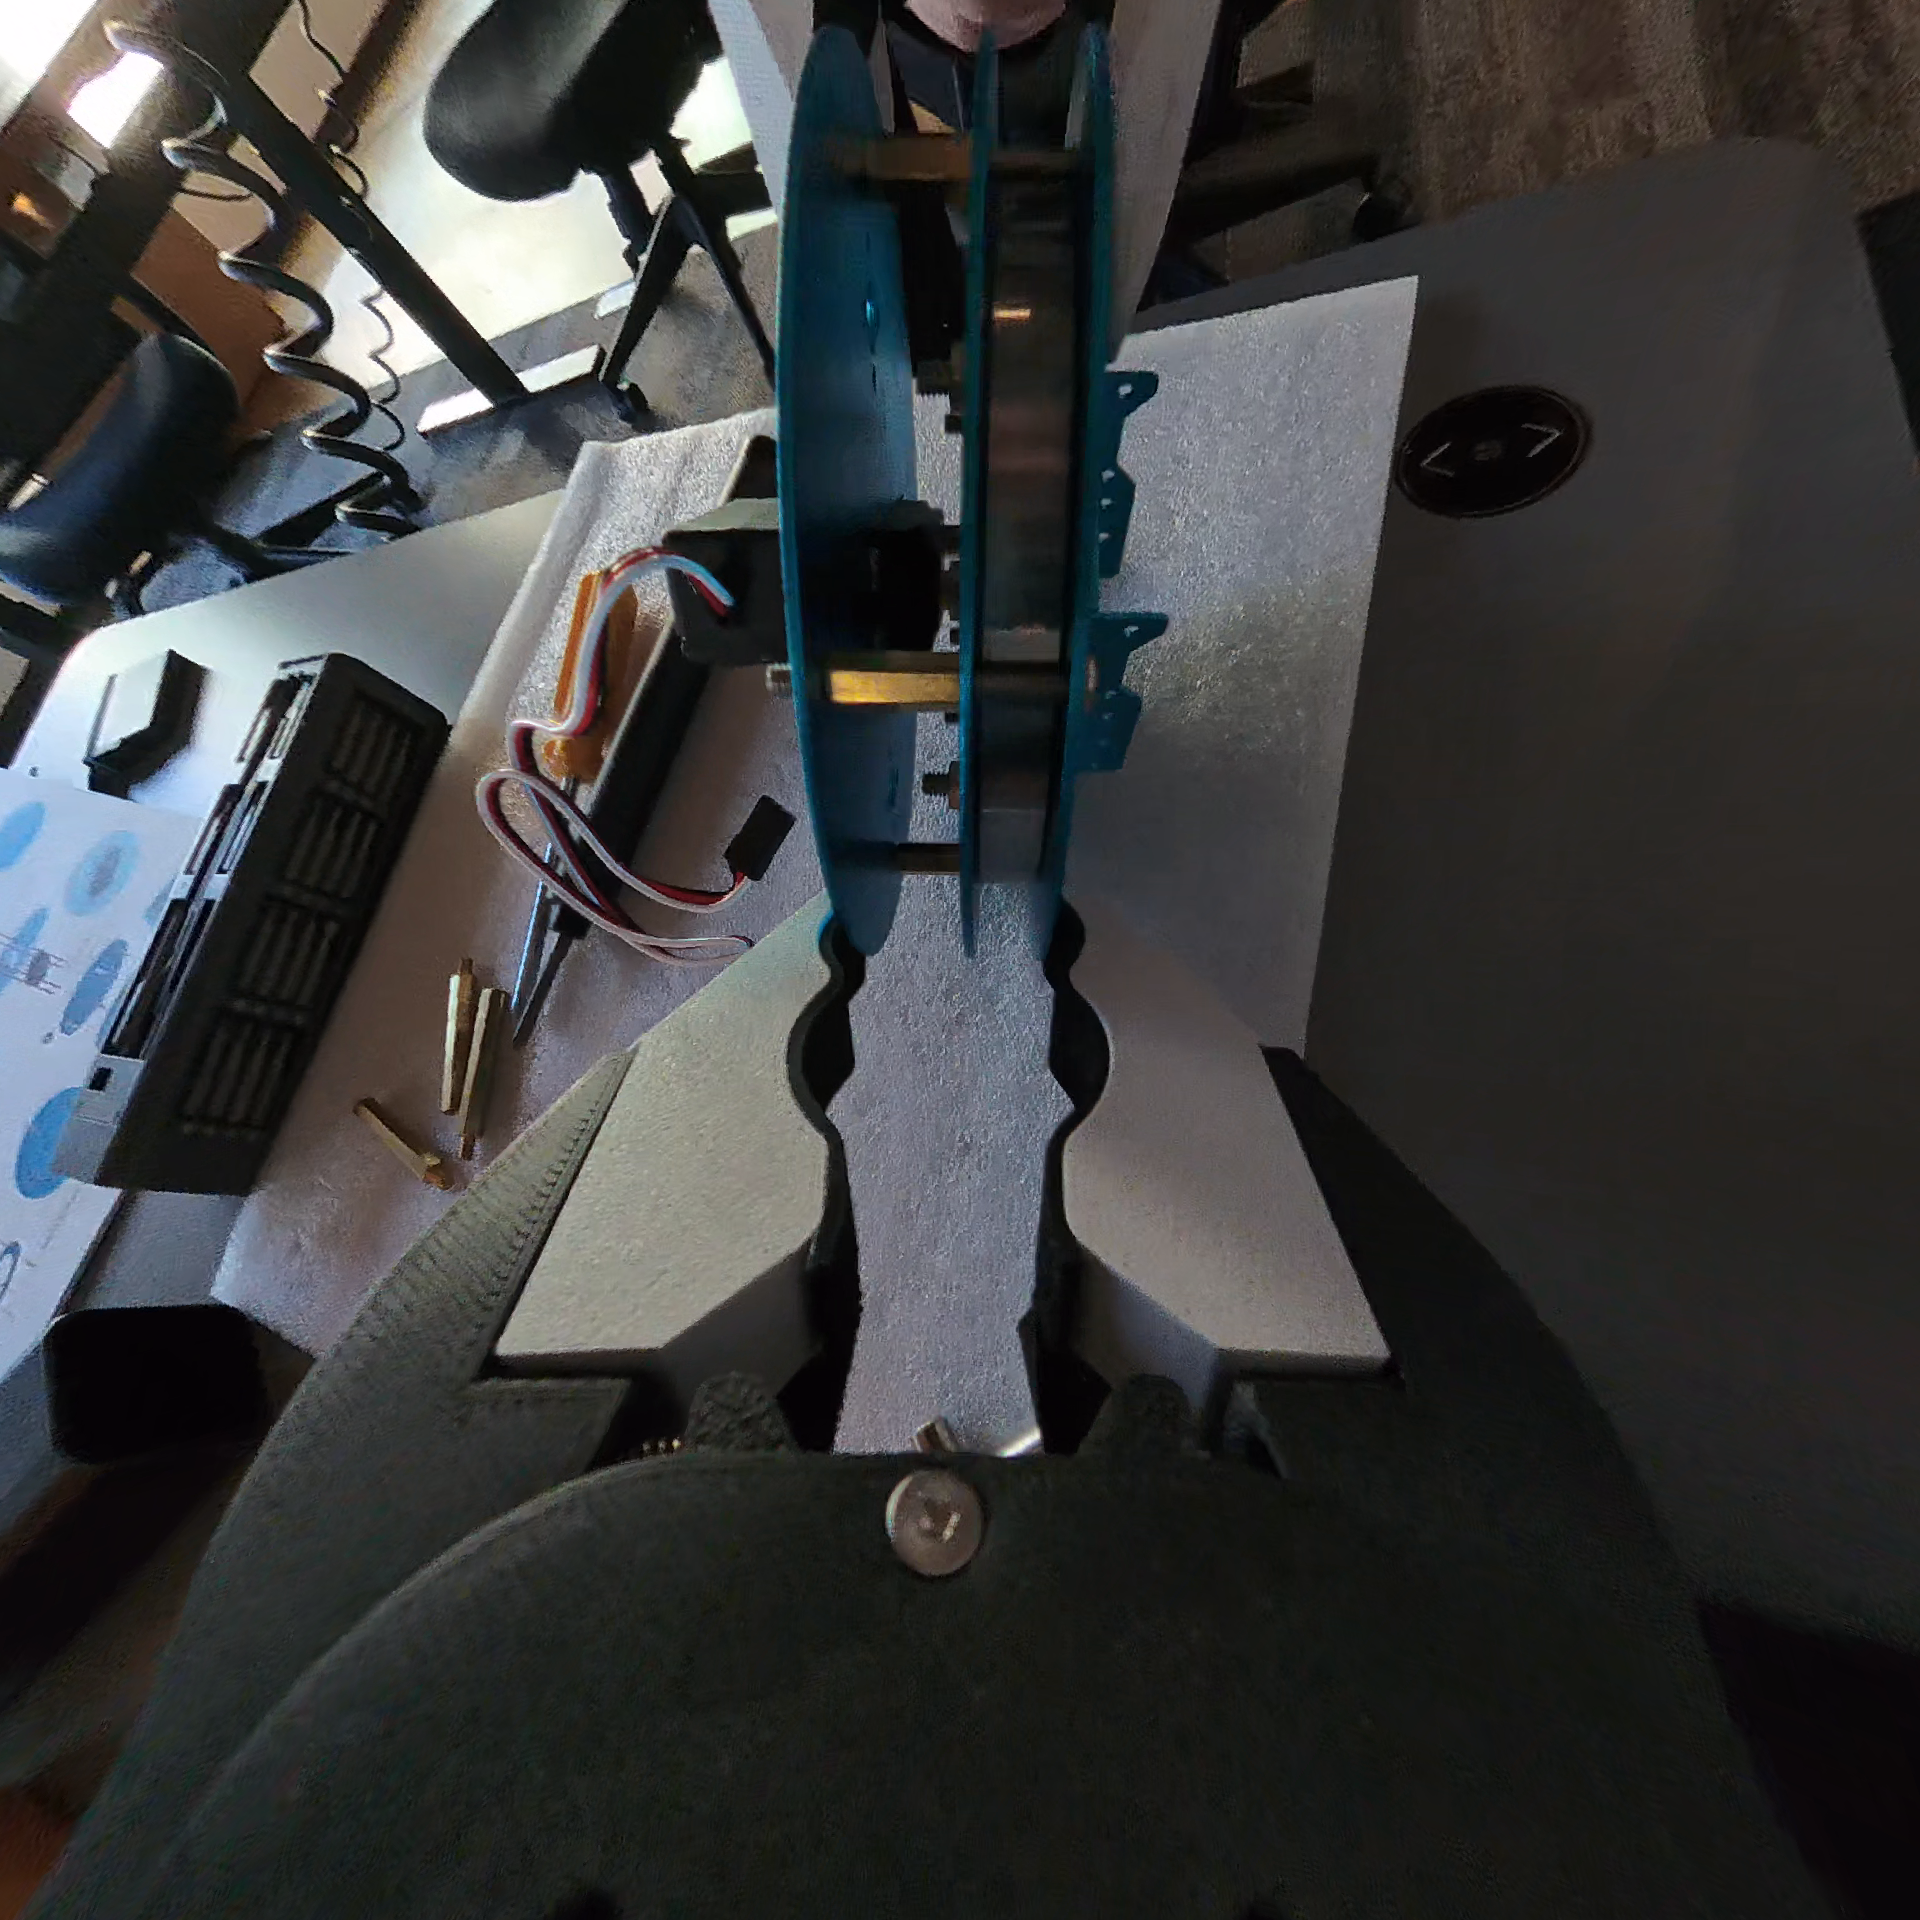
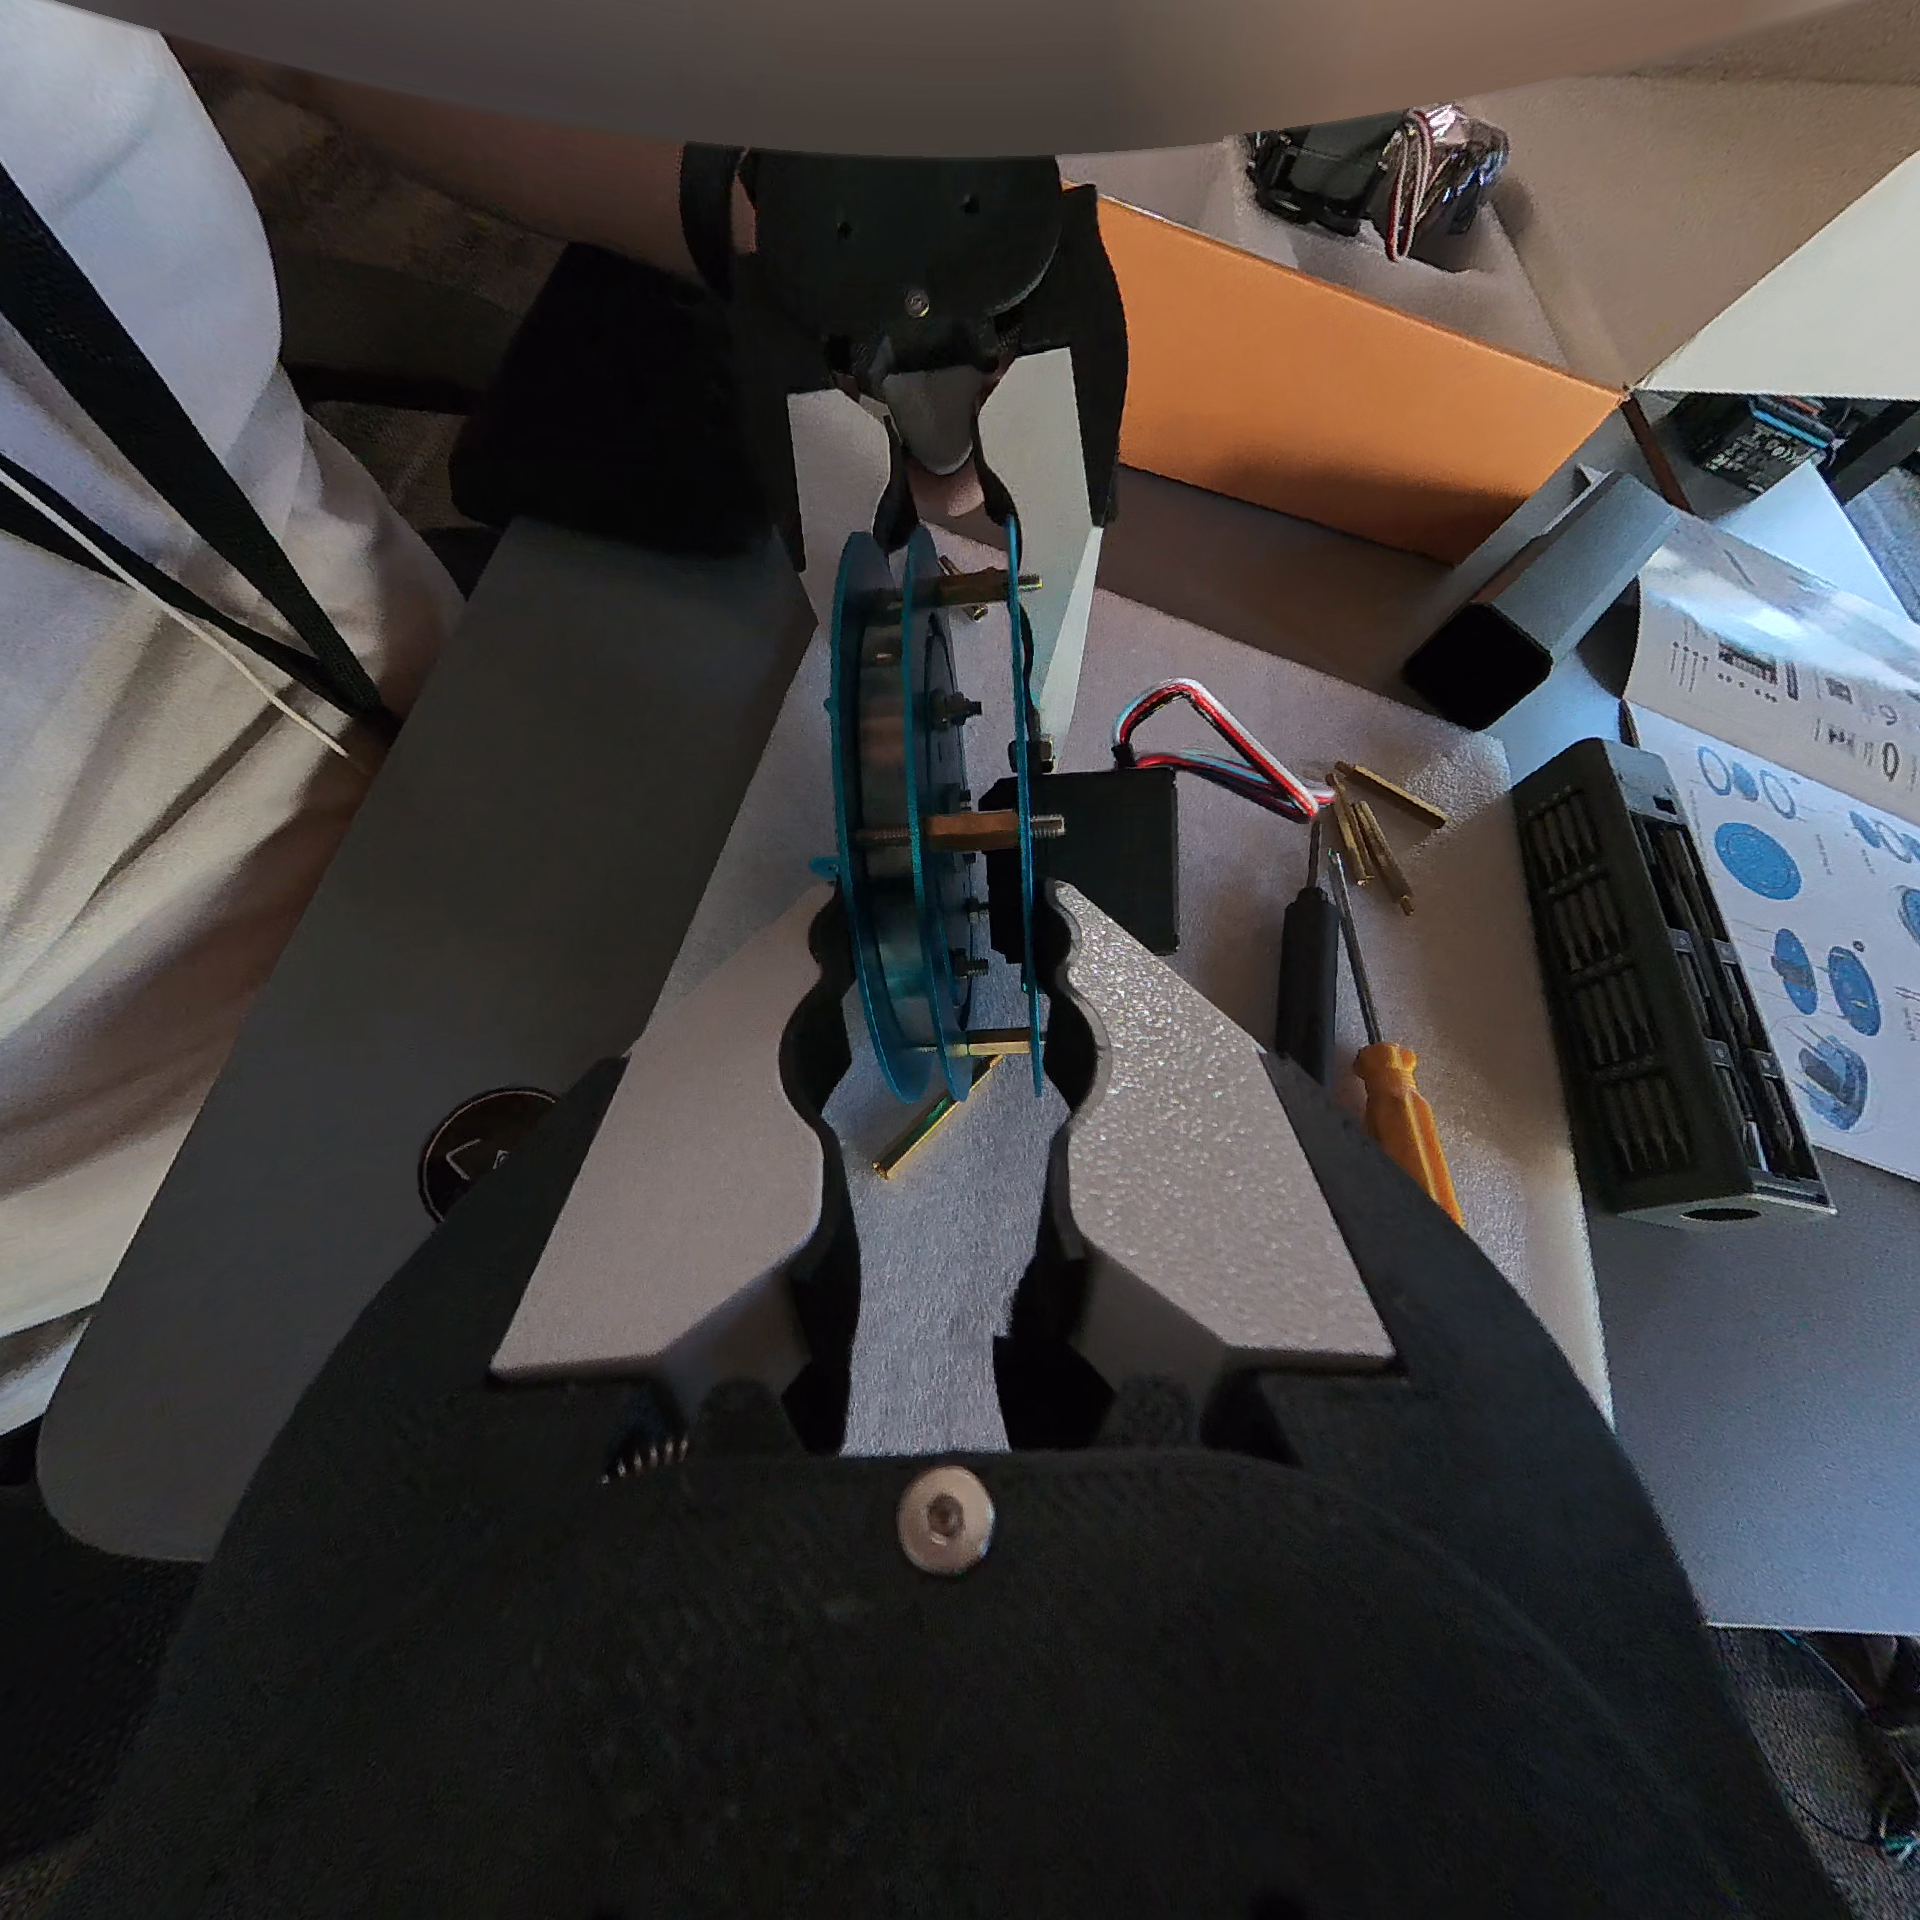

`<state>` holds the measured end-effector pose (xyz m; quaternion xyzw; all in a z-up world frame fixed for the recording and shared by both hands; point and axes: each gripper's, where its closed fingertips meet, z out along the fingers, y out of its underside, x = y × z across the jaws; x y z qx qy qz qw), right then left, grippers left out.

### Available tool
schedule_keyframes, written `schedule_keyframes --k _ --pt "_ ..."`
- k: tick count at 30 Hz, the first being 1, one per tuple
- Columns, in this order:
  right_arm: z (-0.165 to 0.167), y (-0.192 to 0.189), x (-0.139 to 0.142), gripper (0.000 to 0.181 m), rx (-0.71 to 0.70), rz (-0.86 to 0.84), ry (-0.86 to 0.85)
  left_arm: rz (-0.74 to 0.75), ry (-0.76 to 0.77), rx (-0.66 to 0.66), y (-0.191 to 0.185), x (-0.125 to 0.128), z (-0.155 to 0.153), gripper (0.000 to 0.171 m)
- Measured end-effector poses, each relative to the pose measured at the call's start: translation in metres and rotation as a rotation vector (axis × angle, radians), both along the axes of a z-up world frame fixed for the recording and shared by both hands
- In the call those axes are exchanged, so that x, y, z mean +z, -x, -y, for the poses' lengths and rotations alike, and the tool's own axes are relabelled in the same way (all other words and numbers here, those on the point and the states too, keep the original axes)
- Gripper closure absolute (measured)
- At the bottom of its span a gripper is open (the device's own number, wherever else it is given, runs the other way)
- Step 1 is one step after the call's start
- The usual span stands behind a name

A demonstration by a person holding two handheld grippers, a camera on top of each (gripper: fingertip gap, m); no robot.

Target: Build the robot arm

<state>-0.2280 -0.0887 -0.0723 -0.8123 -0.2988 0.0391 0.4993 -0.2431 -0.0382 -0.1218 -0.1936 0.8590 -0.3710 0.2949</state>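
A stack of round blue plates (image 1: 852, 520) joined by brass standoffs stands on edge above a white foam mat (image 1: 1247, 520). A black servo (image 1: 717, 603) with red, white and black wires (image 1: 582, 852) is fixed to one side of it. My left gripper (image 1: 951, 935) is shut on the near edge of the stack. In the right wrist view my right gripper (image 2: 940, 899) is shut across the same stack (image 2: 883, 987), and the left gripper (image 2: 951, 509) grips its far edge. The servo (image 2: 1112, 842) sticks out to the right. One brass standoff (image 2: 935, 1122) lies on the mat (image 2: 935, 1299) under the stack.
Loose brass standoffs (image 2: 1371, 821), an orange screwdriver (image 2: 1403, 1122) and a black one (image 2: 1307, 966) lie on the mat. Beyond them are a black bit case (image 2: 1652, 987), a printed sheet (image 2: 1818, 883), a grey sleeve (image 2: 1538, 603) and an orange box (image 2: 1330, 416). A person in white (image 2: 104, 623) sits close. Spacing between my two grippers at the tips: around 8 cm. Left tips and right tips are each some 15 cm from the orange screwdriver (image 2: 1403, 1122).
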Motion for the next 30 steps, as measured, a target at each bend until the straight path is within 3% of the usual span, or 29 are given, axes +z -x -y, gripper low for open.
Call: schedule_keyframes --k 13,19,27,28,30 --pt "-0.001 0.010 -0.002 0.149 -0.008 0.139 -0.049 0.051 -0.068 0.049 0.010 0.007 -0.005 0.140" --pt "-0.015 0.027 0.004 0.149 0.034 0.078 -0.071 0.054 -0.048 0.061 0.031 0.018 -0.018 0.139" --pt "-0.028 0.035 -0.012 0.149 0.033 0.030 -0.070 0.017 0.022 0.061 0.048 0.018 -0.028 0.139" --pt "-0.028 0.035 -0.011 0.149 0.027 0.027 -0.081 0.014 0.060 0.071 0.048 0.023 -0.028 0.137" --pt "-0.028 0.036 -0.011 0.149 0.023 0.033 -0.087 0.017 0.139 0.079 0.048 0.035 -0.026 0.114"
